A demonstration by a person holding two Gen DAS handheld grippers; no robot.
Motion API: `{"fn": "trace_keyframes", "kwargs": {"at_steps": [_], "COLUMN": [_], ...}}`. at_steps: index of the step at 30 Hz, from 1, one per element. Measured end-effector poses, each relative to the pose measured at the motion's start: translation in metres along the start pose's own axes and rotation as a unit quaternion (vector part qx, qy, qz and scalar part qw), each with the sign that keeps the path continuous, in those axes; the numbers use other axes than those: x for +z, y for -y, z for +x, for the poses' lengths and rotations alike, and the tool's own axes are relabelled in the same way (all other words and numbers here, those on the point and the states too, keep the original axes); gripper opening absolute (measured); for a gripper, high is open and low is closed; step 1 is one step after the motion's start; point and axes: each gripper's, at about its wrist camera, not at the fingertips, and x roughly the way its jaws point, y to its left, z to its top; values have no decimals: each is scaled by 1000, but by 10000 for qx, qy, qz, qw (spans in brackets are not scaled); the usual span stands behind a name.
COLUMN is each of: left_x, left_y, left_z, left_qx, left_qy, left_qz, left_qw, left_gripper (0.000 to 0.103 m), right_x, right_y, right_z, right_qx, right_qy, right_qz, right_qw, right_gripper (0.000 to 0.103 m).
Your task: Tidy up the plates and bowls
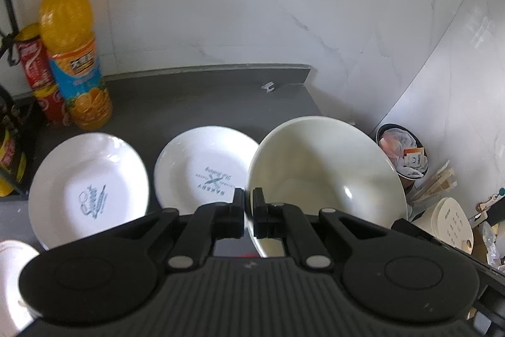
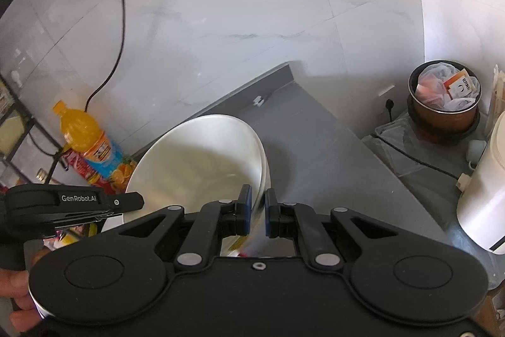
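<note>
My left gripper is shut on the left rim of a cream bowl, held tilted above the dark grey counter. My right gripper is shut on the right rim of the same bowl. The left gripper's body shows at the left of the right wrist view. Two white plates lie on the counter: one with a "Sweet" print, one with a "Bakery" print. The edge of another white dish is at lower left.
An orange juice bottle and a red can stack stand at the counter's back left by the wall. Beyond the counter's right edge are a full waste bin, a white appliance and cables. A black rack is at far left.
</note>
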Motion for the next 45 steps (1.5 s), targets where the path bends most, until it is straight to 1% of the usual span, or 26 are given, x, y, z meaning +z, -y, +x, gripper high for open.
{"fn": "trace_keyframes", "kwargs": {"at_steps": [9, 18, 23, 28, 37, 45], "left_x": [-18, -33, -45, -54, -57, -68], "left_y": [-19, -30, -34, -38, -42, -48], "left_z": [-21, -30, -31, -30, -34, -29], "left_qx": [22, 35, 70, 112, 111, 181], "left_qy": [-67, -206, -347, -463, -508, -739], "left_qz": [-88, -103, -61, -80, -99, -21], "left_qw": [9999, 9997, 9994, 9988, 9986, 9971], "left_gripper": [3, 3, 3, 3, 3, 3], "right_x": [-18, -36, -48, -53, -59, -76], "right_y": [-15, -17, -19, -21, -25, -23], "right_z": [-15, -21, -22, -24, -26, -17], "right_qx": [43, 74, 65, 58, 54, -8], "right_qy": [-77, -257, -386, -438, -577, -863], "right_qz": [-118, -146, -192, -257, -301, -248], "right_qw": [9999, 9995, 9990, 9987, 9979, 9960], "right_gripper": [8, 8, 8, 8, 8, 8]}}
